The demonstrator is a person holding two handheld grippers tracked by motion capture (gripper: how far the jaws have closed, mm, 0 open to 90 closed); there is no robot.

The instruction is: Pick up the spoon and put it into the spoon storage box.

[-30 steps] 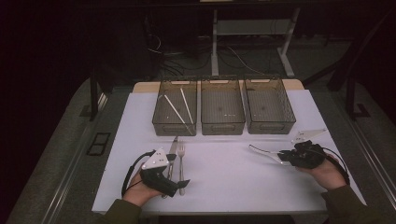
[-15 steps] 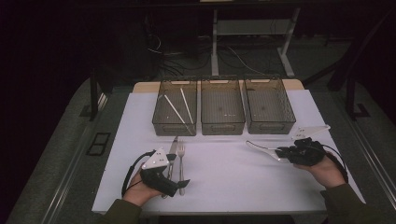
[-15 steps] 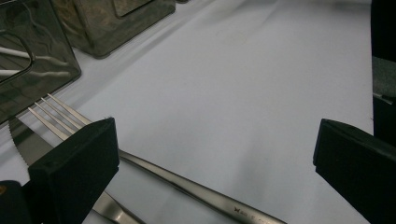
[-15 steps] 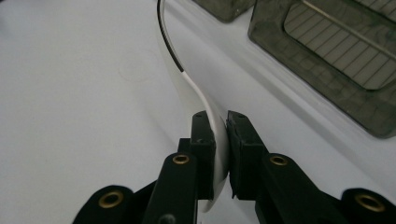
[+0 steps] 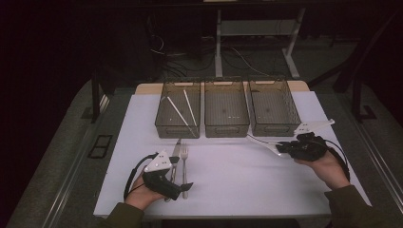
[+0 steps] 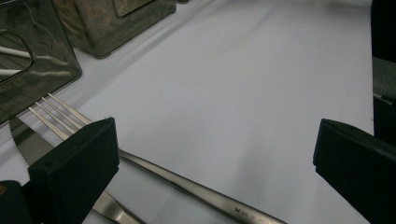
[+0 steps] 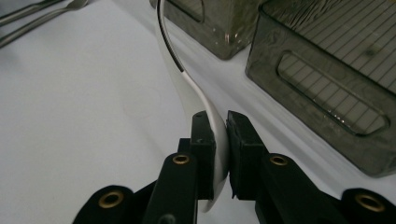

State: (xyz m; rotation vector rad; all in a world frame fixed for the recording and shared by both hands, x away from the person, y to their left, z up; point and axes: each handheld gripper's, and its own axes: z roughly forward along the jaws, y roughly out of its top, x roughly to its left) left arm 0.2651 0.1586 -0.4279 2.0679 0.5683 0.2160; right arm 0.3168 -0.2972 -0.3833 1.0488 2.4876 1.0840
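Three bins: smoked see-through plastic boxes in a row at the far side of the white table sheet (image 5: 247,185): left bin (image 5: 178,129), middle bin (image 5: 226,131), right bin (image 5: 274,130).
Already sorted: two thin white sticks (image 5: 179,113), lying slantwise in the left bin; nothing clearly readable in the middle and right bins.
In hand: white curved spoon (image 5: 263,143), clamped edge-on near one end, the rest of it reaching left and far toward the gap between the middle and right bins.
Spoon height: judged to be lifted clear of the sheet, just near of the bin row, not yet over any bin.
Right gripper (image 5: 285,149): jaws closed tight on the spoon, pads pressing from both sides.
Left gripper (image 5: 178,175): jaws spread wide, gripping nothing, resting low at the near left of the sheet.
Waiting on the sheet: silver metal fork (image 5: 184,164) and silver serrated table knife (image 5: 174,154), side by side, just near of the left bin.
Fork position: handle running across between the left gripper's wide jaws, untouched by the pads.
Knife position: left of the fork, blade partly under one jaw.
Progress: roughly early to midway by judgement; one kind binned, one piece being carried.
Left to do: spoon into a bin, then fork and knife picked up and dropped in their bins.
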